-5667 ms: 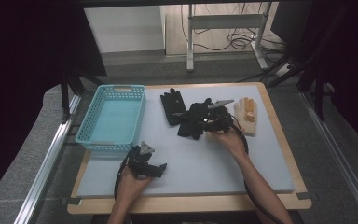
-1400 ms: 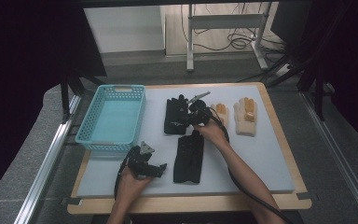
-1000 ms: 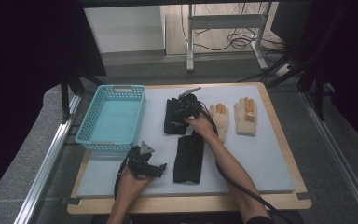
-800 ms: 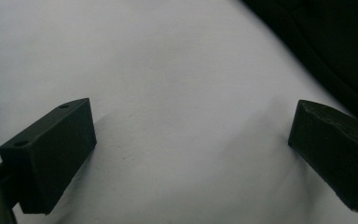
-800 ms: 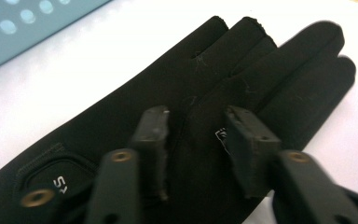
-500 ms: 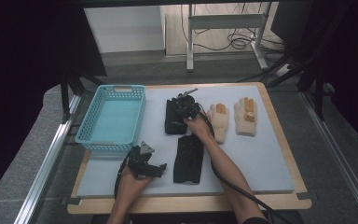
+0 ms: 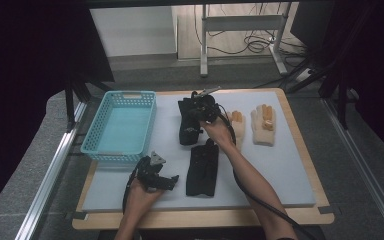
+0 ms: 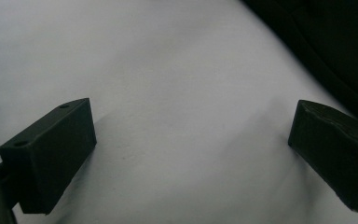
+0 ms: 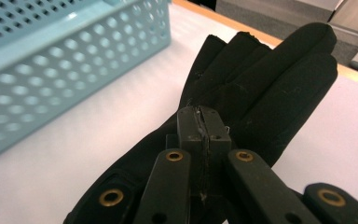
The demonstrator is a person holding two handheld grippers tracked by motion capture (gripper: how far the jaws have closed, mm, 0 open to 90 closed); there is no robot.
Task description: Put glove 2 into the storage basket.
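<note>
A light blue perforated basket (image 7: 120, 127) sits at the far left of the counter (image 7: 280, 170), on its pale grey mat. Near of it, by the front edge, the left hand-held gripper (image 7: 155, 172) rests low over bare mat; in the left gripper view its two black jaws stand wide apart with nothing between them, released.

Toward the middle, one black glove (image 7: 202, 170) lies flat on the mat, fingers pointing to the near edge, just right of the left hand-held gripper. Farther back, a second black glove (image 7: 187, 125) lies just right of the basket. The right hand-held gripper (image 7: 202, 107) is at this far glove. In the right gripper view its jaws have just been closing and now meet, pinching the black fabric of the glove (image 9: 261, 84) near its cuff, with the glove's fingers stretching away and the basket wall (image 9: 65, 60) to one side.

Right of that, two cream gloves with orange fingertips (image 7: 263, 124) lie side by side, well apart from the left hand-held gripper.
</note>
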